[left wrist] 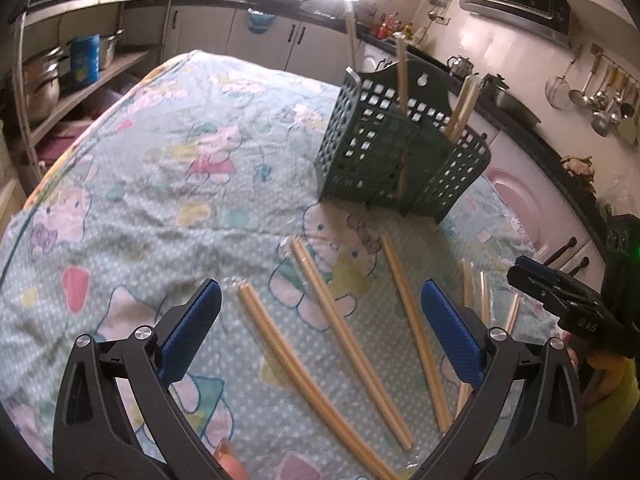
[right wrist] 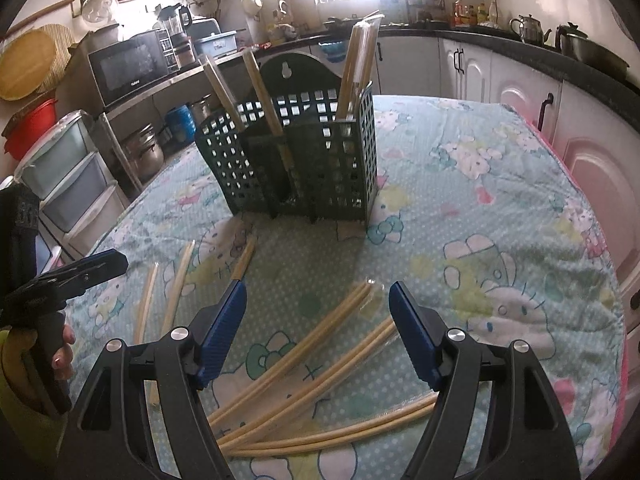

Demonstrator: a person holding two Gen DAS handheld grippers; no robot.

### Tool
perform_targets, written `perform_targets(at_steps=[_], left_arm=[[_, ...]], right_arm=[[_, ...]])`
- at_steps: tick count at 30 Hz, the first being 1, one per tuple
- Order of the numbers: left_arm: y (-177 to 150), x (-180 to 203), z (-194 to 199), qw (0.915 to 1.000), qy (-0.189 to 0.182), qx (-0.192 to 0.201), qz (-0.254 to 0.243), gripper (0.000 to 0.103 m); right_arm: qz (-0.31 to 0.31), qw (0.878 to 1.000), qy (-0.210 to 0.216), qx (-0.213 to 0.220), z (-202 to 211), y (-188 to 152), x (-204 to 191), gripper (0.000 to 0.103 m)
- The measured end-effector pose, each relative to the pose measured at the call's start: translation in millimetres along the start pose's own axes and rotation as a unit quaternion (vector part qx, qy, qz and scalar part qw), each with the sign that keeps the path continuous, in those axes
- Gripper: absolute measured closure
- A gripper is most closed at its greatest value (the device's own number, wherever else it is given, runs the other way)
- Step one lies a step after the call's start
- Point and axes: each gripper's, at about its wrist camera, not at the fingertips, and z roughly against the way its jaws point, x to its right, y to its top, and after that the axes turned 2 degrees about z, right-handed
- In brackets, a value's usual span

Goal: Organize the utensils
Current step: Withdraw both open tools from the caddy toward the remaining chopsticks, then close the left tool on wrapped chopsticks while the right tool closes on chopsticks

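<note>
A dark green perforated utensil holder (left wrist: 400, 160) (right wrist: 296, 160) stands on the cartoon-print tablecloth with several wrapped chopstick pairs upright in it. More wrapped pairs of wooden chopsticks (left wrist: 352, 344) (right wrist: 320, 364) lie loose on the cloth in front of it. My left gripper (left wrist: 320, 308) hovers open just above two of these pairs, nothing between its blue pads (left wrist: 192, 332). My right gripper (right wrist: 318, 308) is also open above a fan of chopstick pairs, holding nothing. Each gripper shows at the edge of the other's view.
Kitchen cabinets (right wrist: 472, 68) and a black counter with kettles (right wrist: 532, 28) run behind the table. Shelves with pots (left wrist: 44, 80), a microwave (right wrist: 128, 64) and plastic drawers (right wrist: 68, 176) stand to the left. The table edge (right wrist: 616, 320) drops off at the right.
</note>
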Motion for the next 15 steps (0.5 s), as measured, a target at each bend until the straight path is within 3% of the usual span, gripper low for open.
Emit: perform_targets(at_steps=[6, 9, 15], left_arm=[[-11.5, -13.6, -8.5, 0.9994, 0.002, -0.025, 0.024, 0.012], [-16.0, -18.6, -11.5, 0.9988, -0.003, -0.034, 0.035, 0.012], [-21.7, -24.2, -17.5, 0.9973, -0.018, -0.051, 0.049, 0.037]], right_arm=[[-0.003, 1.000, 0.004, -0.014, -9.5, -5.8, -0.7, 0.032], [-0.006, 1.000, 0.005, -0.022, -15.6, -7.9, -0.2, 0.037], [-0.015, 0.999, 0.007, -0.039, -27.9, -8.8, 3.0, 0.044]])
